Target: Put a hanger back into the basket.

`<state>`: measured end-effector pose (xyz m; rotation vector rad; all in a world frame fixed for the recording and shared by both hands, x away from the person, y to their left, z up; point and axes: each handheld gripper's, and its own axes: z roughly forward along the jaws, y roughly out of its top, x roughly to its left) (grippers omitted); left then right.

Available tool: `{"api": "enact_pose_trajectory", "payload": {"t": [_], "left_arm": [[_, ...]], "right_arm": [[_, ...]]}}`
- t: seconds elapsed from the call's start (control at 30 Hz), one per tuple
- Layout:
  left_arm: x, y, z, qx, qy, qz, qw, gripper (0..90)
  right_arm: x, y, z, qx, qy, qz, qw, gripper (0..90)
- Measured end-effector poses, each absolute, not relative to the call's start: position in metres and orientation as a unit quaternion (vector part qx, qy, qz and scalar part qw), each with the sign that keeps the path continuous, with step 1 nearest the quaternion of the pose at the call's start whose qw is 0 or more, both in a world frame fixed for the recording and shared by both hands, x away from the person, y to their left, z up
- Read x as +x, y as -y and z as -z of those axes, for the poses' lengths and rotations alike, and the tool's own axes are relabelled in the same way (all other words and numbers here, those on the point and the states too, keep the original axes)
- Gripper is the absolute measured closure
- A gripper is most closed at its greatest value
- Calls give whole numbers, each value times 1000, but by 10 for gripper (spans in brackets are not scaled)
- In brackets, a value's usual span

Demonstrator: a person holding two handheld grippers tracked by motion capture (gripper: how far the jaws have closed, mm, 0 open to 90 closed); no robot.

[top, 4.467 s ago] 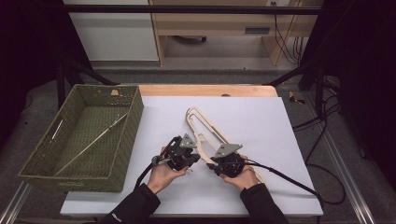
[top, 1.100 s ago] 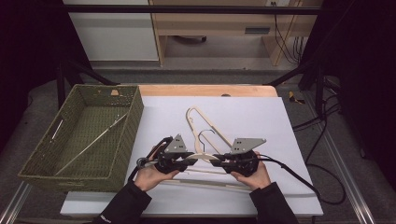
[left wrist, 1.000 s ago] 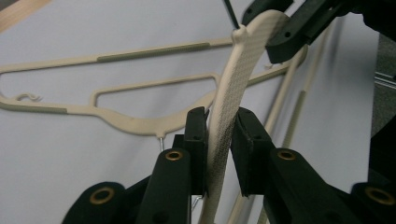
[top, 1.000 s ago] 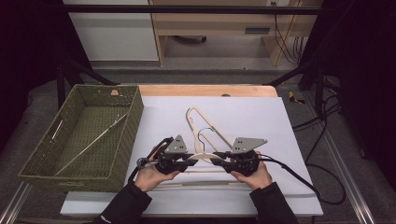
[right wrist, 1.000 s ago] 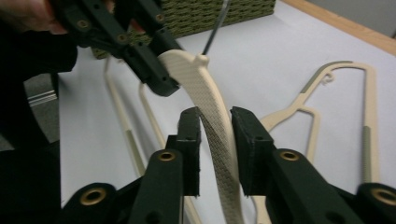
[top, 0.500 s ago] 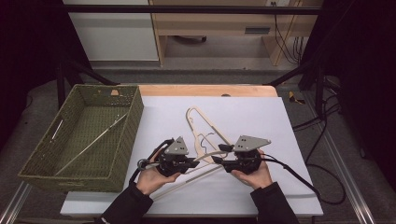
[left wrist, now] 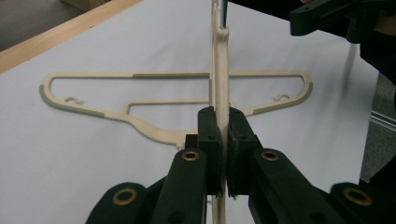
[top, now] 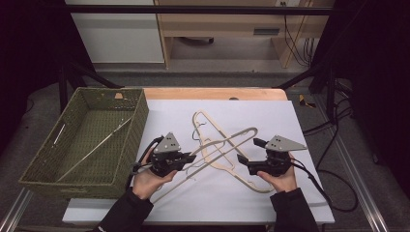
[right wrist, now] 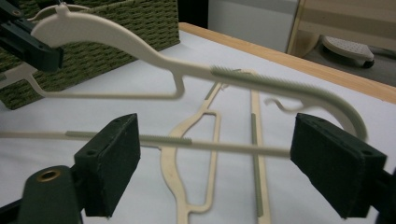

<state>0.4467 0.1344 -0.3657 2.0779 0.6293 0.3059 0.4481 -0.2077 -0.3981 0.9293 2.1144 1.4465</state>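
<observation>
1. Nearest the person, the left tool has its jaws pressed tight on the neck of a cream hanger, just beside the hook; in the left gripper view the hanger runs edge-on between the two pads.
2. This held hanger is lifted off the white surface and slants from the left tool up toward the right tool.
3. The right tool stands wide: its jaws have just been opening, and in the right gripper view the pads press on nothing, though the lifted hanger's thin lower bar crosses the gap between them.
4. In that same view the lifted hanger arches above the open jaws, apart from them.
5. Under the lifted hanger a second hanger lies flat on the surface, partly crossed by the first; the left gripper view shows this second hanger spread out sideways beyond the clamped one.
6. Left of the lifted hanger, past the left tool, a green woven basket sits at the surface's edge.
7. Inside the basket a thin rod lies slanting.
</observation>
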Motion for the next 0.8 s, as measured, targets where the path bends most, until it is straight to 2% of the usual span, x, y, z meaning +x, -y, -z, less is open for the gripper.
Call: {"api": "enact_pose_trajectory", "payload": {"t": [0.37, 0.8], "left_arm": [[436, -157, 330, 815, -267, -158, 489, 860], [429, -192, 268, 798, -267, -194, 504, 860]], "right_arm": [[439, 237, 401, 374, -731, -528, 218, 81], [435, 243, 398, 382, -723, -529, 227, 53]]}}
